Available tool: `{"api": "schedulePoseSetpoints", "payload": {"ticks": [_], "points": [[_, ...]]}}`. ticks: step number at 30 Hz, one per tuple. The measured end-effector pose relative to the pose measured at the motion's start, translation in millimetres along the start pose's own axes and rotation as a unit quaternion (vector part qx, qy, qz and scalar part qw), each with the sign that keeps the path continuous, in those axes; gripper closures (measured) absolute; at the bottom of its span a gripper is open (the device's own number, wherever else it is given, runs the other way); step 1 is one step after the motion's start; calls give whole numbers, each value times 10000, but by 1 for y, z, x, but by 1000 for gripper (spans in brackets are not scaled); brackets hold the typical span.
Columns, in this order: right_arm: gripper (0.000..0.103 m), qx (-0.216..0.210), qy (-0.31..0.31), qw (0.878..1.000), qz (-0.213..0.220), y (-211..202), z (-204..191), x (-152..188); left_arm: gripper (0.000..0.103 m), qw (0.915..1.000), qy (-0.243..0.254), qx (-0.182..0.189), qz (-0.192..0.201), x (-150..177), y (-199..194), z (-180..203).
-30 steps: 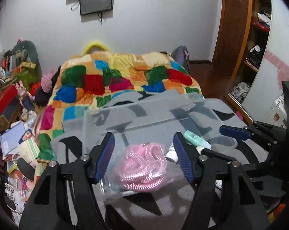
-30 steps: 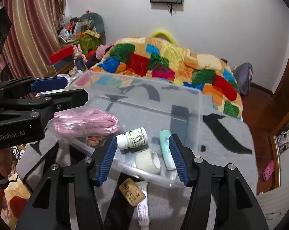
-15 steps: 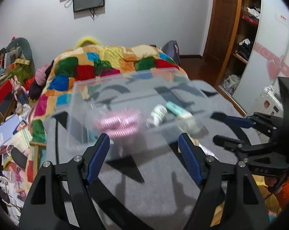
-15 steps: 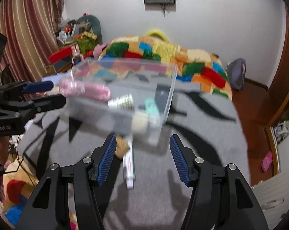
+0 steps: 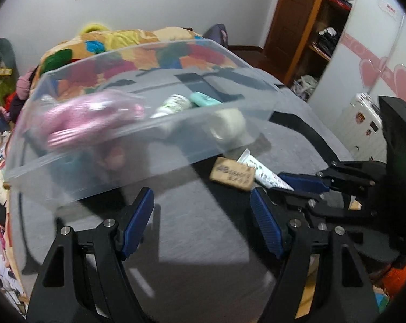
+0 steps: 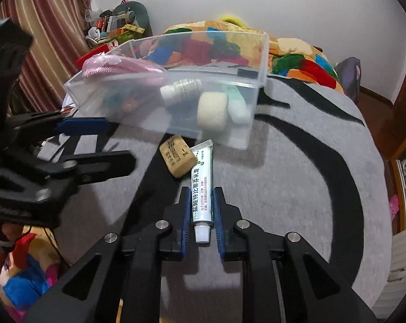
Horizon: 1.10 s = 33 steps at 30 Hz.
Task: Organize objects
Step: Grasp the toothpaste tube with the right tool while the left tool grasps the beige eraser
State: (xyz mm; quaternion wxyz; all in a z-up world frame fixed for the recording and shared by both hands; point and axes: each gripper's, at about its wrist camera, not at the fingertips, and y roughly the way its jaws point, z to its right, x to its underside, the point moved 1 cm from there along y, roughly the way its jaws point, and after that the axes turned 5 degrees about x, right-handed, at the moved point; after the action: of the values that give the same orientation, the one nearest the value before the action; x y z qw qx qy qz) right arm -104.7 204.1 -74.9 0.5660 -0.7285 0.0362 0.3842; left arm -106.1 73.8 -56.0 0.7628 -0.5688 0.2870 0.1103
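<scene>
Standing off to the side, I could see the right gripper was clenched on a white ointment tube, pinching it near the cap end with the cap pointing back toward the handle, probably so the crimped tail would go into the bin first. The clear plastic bin sat just ahead of it on the grey blanket, open top facing up, so dropping stuff in looked easy enough. The left gripper hung with its jaws spread wide and nothing between them, low and just short of the bin's near wall, maybe ready to steady it, can't say for sure. Count-wise: one tube in the grip, one tan cork-like block lying loose on the blanket just ahead and left of the right fingertips, touching the tube. Inside the bin I counted one pink coiled cord, one white pill bottle, one cream roll and one mint tube, plus a couple of blurry small bits I couldn't make out. So two items were left outside, by my guess.
</scene>
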Motion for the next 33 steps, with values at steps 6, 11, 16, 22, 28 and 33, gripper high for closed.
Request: {"api": "schedulePoseSetpoints", "payload": {"ticks": [6,11,16,22,28,33], "points": [[88,131,15,9999,13,-13,7,17,29,9992,308,4,-245,-6,33,18],[88,253,165,9995,-25,-20,20,23,31,9990,414,-72,-173,-11,43,23],[88,242,353,9991,-19,-22,26,26,59,9983,573,-141,15,-9,41,30],[88,156,421,9990,60,-25,24,26,59,9985,527,-110,61,1,31,30],[88,93,392,9986,330,-39,15,17,59,9992,219,-113,326,8,1,18],[89,72,257,9973,679,-58,6,0,59,9969,7,-139,781,0,-36,5]]}}
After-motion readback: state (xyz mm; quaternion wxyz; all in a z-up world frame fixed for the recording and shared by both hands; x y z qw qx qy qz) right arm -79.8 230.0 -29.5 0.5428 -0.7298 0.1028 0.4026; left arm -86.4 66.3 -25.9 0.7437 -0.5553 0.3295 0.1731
